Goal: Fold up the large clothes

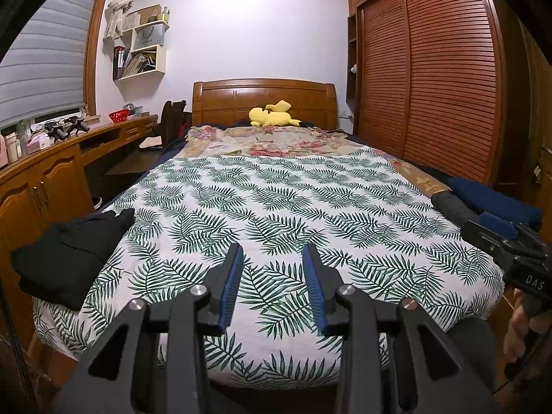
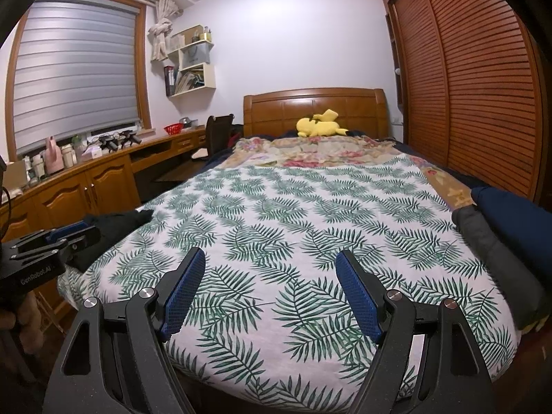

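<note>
A bed carries a white cover with green fern leaves. A black garment lies bunched on the bed's near left corner. On the right edge lie a grey folded garment and a navy one. My left gripper hovers over the foot of the bed, open a little, nothing between its blue pads. My right gripper hovers beside it, open wide and empty.
A yellow plush toy lies by the wooden headboard on a floral blanket. A wooden desk with cabinets runs along the left. Slatted wardrobe doors stand close on the right. A person's hand holds the right gripper.
</note>
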The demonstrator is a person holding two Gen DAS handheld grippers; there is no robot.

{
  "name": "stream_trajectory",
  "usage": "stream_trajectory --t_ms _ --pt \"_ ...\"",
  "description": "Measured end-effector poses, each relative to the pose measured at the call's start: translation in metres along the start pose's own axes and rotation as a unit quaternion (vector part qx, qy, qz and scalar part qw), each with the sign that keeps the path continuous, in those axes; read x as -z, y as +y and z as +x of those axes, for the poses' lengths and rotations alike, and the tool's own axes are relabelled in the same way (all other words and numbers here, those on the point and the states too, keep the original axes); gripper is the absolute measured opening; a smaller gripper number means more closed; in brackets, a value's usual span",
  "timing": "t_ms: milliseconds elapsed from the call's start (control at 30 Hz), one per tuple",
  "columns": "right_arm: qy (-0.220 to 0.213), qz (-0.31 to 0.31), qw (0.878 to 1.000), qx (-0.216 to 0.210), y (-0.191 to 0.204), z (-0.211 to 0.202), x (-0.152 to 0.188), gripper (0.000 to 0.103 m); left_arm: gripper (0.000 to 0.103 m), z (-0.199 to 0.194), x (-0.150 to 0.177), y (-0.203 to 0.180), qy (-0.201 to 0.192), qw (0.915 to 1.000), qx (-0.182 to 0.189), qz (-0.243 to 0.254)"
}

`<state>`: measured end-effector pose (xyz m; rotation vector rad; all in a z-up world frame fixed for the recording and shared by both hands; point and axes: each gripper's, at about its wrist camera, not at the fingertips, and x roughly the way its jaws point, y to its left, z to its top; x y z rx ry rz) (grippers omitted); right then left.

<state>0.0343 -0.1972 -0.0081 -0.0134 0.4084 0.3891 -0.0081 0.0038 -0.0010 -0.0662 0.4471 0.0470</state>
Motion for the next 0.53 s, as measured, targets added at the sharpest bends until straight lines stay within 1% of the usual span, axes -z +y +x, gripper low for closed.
stream_trajectory --t_ms 533 --pt "0.0 0.0 1.0 0.0 -0.0005 -0.0001 -0.0009 0.08 0.034 0.0013 0.0016 0.0006 0.0 1.0 -0.001 -0.001"
